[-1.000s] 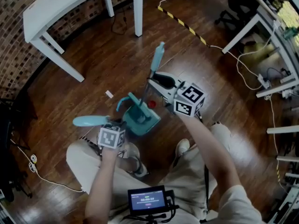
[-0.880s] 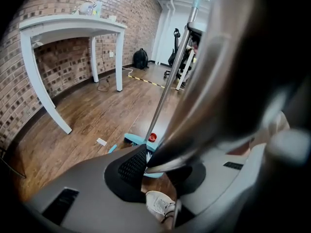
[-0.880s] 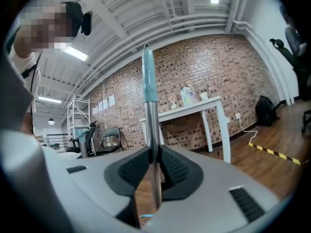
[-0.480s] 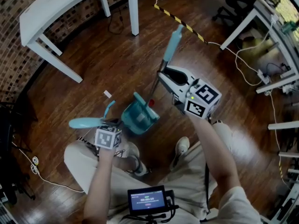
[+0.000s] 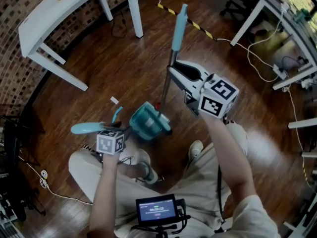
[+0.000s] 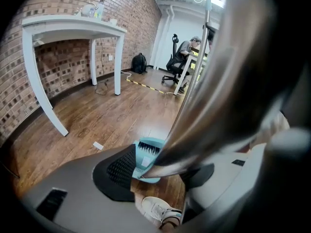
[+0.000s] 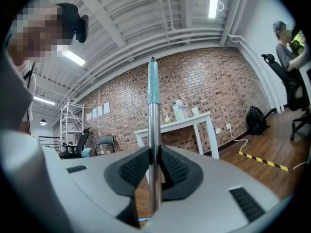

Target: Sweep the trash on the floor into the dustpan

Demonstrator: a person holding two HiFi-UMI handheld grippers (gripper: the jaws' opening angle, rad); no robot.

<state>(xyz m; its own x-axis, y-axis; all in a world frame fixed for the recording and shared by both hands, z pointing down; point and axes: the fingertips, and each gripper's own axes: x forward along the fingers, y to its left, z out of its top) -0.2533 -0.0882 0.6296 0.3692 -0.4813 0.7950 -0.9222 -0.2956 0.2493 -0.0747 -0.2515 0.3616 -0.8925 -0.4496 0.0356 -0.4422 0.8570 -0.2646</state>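
Trash: a white scrap (image 5: pixel 115 100) lies on the wooden floor (image 5: pixel 124 63), apart from the dustpan, on the side toward the white table (image 5: pixel 44 19). A small red bit (image 5: pixel 157 104) sits just beside the broom pole, close to the pan.
Dustpan: the teal dustpan (image 5: pixel 146 125) rests on the floor in front of the person's shoes. Its long handle (image 6: pixel 218 81) rises toward the left gripper.
Left gripper: the left gripper (image 6: pixel 158 171) has just been opening its jaws. They are now spread, with the dustpan handle between them, and the pads do not seem to press on it.
Right gripper: the right gripper (image 7: pixel 154 166) pinches the metal pole of the broom (image 5: pixel 171 58) firmly, and the pole stands nearly upright.
Broom head: it is low, at the dustpan; I cannot tell whether it touches the pan.
Progress: my judgement is that the sweeping is not finished, because the white scrap is outside the pan.
Risk one: the free handle can fall over, because nothing clamps it, and the pan may tip and spill.
Risk two: a broom stroke against the loose pan can push it away from the scrap.
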